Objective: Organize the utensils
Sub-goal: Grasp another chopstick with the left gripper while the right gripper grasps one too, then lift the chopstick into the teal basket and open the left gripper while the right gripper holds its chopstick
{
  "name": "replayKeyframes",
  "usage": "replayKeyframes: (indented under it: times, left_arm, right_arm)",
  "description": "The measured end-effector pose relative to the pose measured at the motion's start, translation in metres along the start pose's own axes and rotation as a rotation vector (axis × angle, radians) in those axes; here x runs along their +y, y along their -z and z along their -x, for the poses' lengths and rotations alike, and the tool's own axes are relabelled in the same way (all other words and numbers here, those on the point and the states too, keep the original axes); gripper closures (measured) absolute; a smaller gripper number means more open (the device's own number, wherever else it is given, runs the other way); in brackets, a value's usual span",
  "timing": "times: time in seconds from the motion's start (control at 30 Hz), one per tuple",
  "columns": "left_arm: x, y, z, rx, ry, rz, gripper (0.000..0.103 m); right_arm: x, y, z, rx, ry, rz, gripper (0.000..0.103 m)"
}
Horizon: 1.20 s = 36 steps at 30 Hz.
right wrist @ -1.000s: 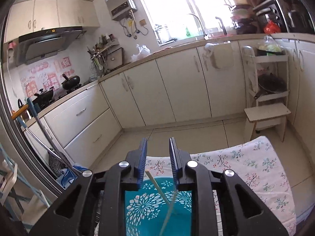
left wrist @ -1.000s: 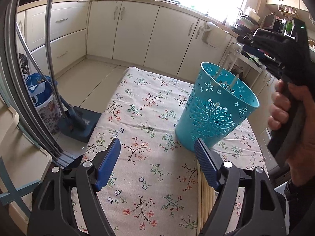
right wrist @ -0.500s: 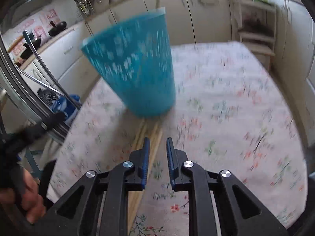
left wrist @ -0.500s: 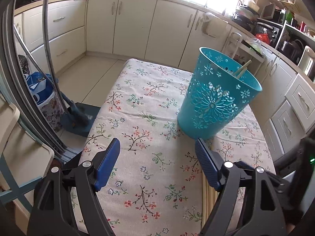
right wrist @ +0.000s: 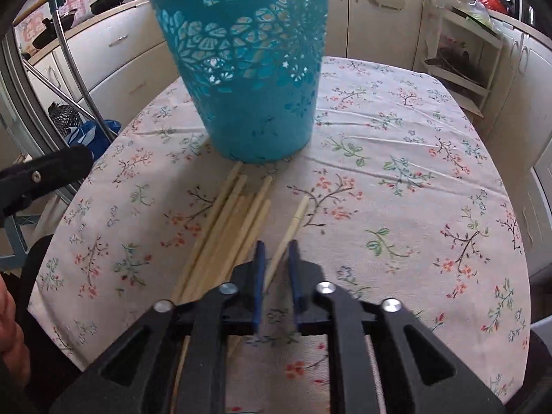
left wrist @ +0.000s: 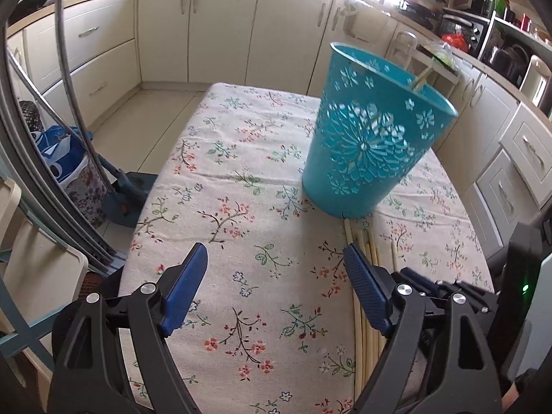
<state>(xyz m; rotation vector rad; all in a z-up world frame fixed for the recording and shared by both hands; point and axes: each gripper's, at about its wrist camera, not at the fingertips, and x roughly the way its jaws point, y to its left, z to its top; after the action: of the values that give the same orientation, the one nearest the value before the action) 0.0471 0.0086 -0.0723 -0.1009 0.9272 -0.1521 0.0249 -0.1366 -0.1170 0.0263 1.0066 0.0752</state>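
We hold a gripper in each hand over a table (left wrist: 214, 158) with a cloth full of little flowers and twigs. The cloth has a few soft folds across it.

Our left gripper (left wrist: 276, 276) has its blue jaws wide apart, with nothing between them. It hangs over bare cloth.

Our right gripper (right wrist: 275, 252) has just been closing. Its jaws are now very near each other, and one chopstick (right wrist: 293, 222) lies between them. It lies apart from the rest, a little to the right. We cannot tell if the pads press on it yet.

The other chopsticks (right wrist: 227, 227) lie flat in a bunch on the cloth, side by side. Their far ends are just beside the foot of the blue basket (right wrist: 248, 69).

The basket stands upright near the middle of the table. It has flower holes cut in its wall. In the left view some sticks (left wrist: 421, 79) poke up inside it, leaning on the rim.

Around us is a kitchen. Cream cupboards (left wrist: 220, 31) run along the walls. The floor (left wrist: 138, 127) has pale tiles. A mop (left wrist: 120, 186) stands left of the table, and a blue bag (left wrist: 65, 155) sits beside it.
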Motion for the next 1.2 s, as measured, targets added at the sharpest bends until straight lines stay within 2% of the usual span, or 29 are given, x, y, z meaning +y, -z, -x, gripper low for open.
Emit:
replayKeyframes:
  times: [0.13,0.33,0.47,0.63,0.77,0.83,0.9,0.93,0.97,1.0,1.1,1.2]
  left_arm:
    - [-0.021,0.003,-0.022,0.056,-0.026,-0.077,0.025]
    - [-0.049,-0.001,-0.05,0.099,-0.062,-0.174,0.025]
    - [-0.059,-0.002,-0.067,0.142,-0.07,-0.193,0.025]
    - [-0.065,0.002,-0.072,0.154,-0.086,-0.209,0.026]
    - [-0.065,0.002,-0.077,0.16,-0.091,-0.209,0.036]
    - [-0.069,0.0,-0.078,0.146,-0.075,-0.23,0.046]
    - [-0.074,-0.001,-0.078,0.149,-0.05,-0.249,0.072]
    - [-0.078,-0.001,-0.078,0.152,-0.035,-0.264,0.079]
    - [-0.083,0.0,-0.077,0.159,-0.016,-0.285,0.092]
    - [-0.084,0.001,-0.076,0.166,0.002,-0.292,0.097]
    - [-0.076,0.004,-0.071,0.209,0.112,-0.248,0.098]
    - [-0.055,0.008,-0.059,0.275,0.228,-0.15,0.098]
  right_arm:
    - [-0.007,-0.001,0.003,0.009,0.003,0.015,0.094]
    - [-0.021,0.002,0.005,0.013,-0.002,0.007,0.095]
    - [-0.032,0.004,0.008,0.013,-0.006,-0.015,0.095]
    - [-0.035,0.005,0.008,0.007,-0.02,-0.024,0.096]
    - [-0.035,0.004,0.007,-0.003,-0.018,-0.022,0.095]
    - [-0.035,0.003,0.006,-0.002,-0.017,-0.021,0.095]
    - [-0.034,0.003,0.006,0.002,-0.012,-0.009,0.095]
    - [-0.032,0.003,0.006,0.004,-0.008,0.001,0.095]
    - [-0.031,0.003,0.006,0.007,-0.004,0.01,0.095]
    - [-0.032,0.002,0.006,0.009,-0.006,0.007,0.095]
    - [-0.035,0.003,0.006,0.004,-0.022,-0.018,0.095]
    - [-0.036,0.005,0.007,-0.011,-0.027,-0.039,0.095]
